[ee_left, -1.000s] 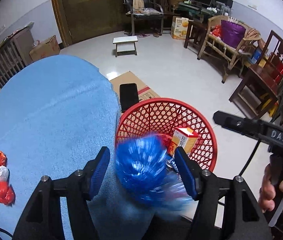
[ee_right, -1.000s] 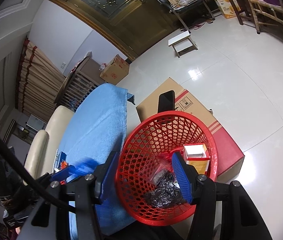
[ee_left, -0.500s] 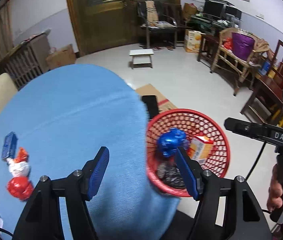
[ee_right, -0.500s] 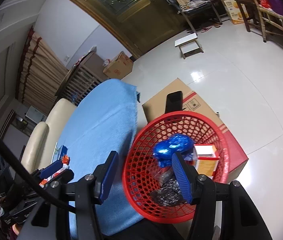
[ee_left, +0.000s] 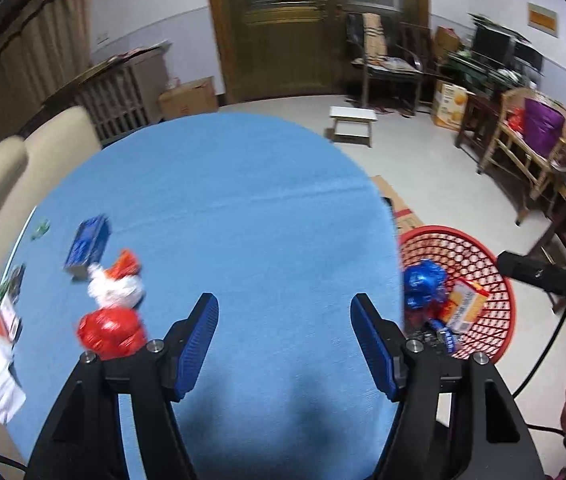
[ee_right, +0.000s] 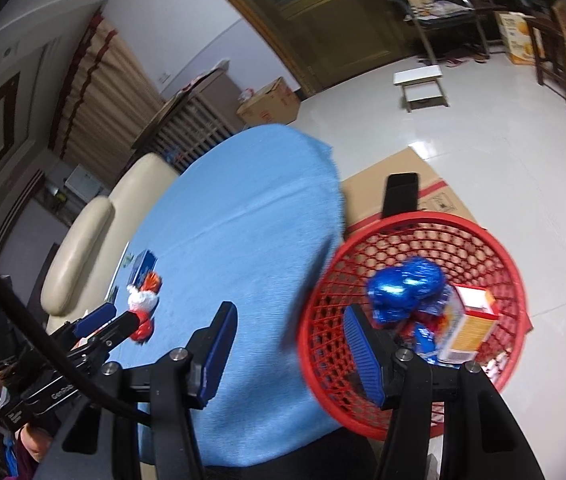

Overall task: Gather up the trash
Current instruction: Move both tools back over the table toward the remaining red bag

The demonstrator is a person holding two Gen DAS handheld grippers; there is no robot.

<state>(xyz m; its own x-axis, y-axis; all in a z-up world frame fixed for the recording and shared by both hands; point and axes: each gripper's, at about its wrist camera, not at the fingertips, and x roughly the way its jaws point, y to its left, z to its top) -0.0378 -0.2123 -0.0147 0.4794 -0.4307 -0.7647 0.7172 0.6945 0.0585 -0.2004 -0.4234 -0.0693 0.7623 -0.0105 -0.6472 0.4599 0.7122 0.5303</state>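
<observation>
Both the left gripper (ee_left: 285, 340) and right gripper (ee_right: 289, 350) stood wide apart, empty. The crumpled red foil wrapper (ee_left: 110, 327) looked light and crushable. A pinch across its bulging middle should hold it.

Dim, even indoor light. A bright glare patch sits on the glossy white tiled floor (ee_right: 419, 146). Motion blur smears both views; fisheye bends the edges into black corners. Soft shadow darkens the round blue cloth-covered surface (ee_left: 243, 412) nearest the lens.
</observation>
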